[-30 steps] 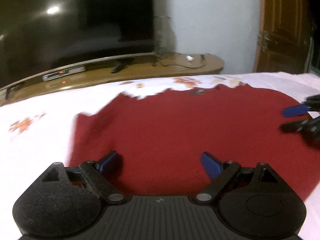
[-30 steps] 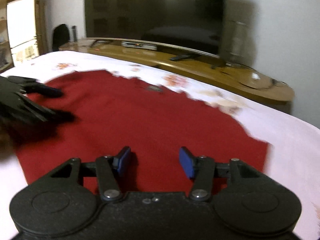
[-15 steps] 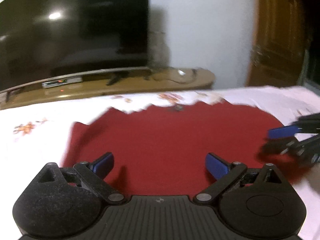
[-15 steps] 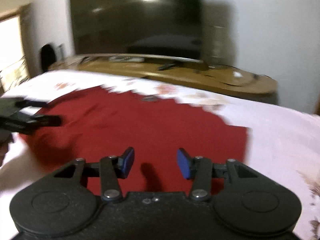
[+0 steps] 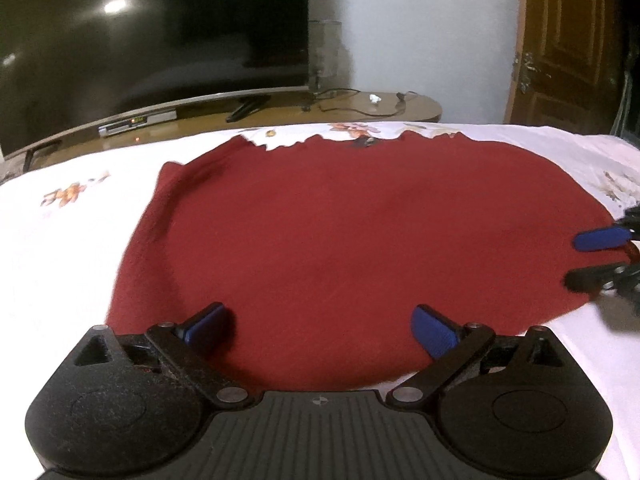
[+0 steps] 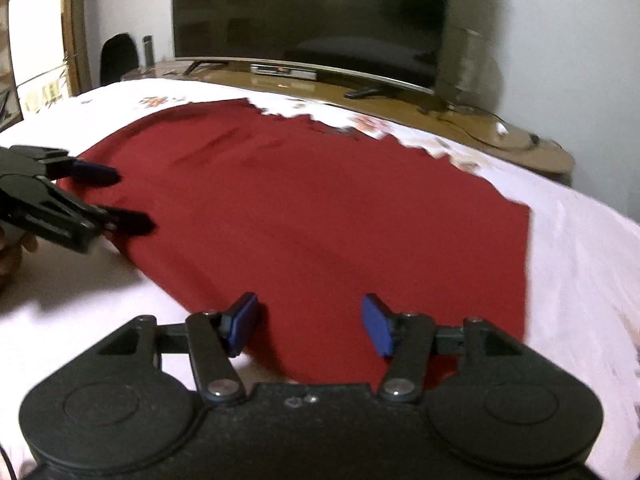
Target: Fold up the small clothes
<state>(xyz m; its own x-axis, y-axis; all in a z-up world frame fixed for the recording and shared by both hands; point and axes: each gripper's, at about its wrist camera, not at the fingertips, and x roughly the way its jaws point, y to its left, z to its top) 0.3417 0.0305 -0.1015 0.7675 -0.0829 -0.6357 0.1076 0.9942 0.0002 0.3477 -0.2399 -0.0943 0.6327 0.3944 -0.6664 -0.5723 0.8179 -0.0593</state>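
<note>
A dark red garment (image 5: 340, 232) lies spread flat on a white bed sheet with small floral prints (image 5: 60, 240); it also shows in the right wrist view (image 6: 320, 216). My left gripper (image 5: 320, 326) is open and empty, fingers over the garment's near edge. It shows from the side in the right wrist view (image 6: 124, 196), at the garment's left edge. My right gripper (image 6: 310, 322) is open and empty over the near edge, towards the garment's right corner. It shows in the left wrist view (image 5: 588, 258) at the right edge.
A large dark TV (image 5: 152, 40) stands on a wooden console (image 5: 280, 114) beyond the far edge of the bed. Cables and a set-top box lie on the console. A wooden door (image 5: 568, 44) is at the right. A white wall stands behind.
Both grippers have drawn back towards the garment's near edge. The right gripper has moved out towards the right side. The garment lies flat as before.
</note>
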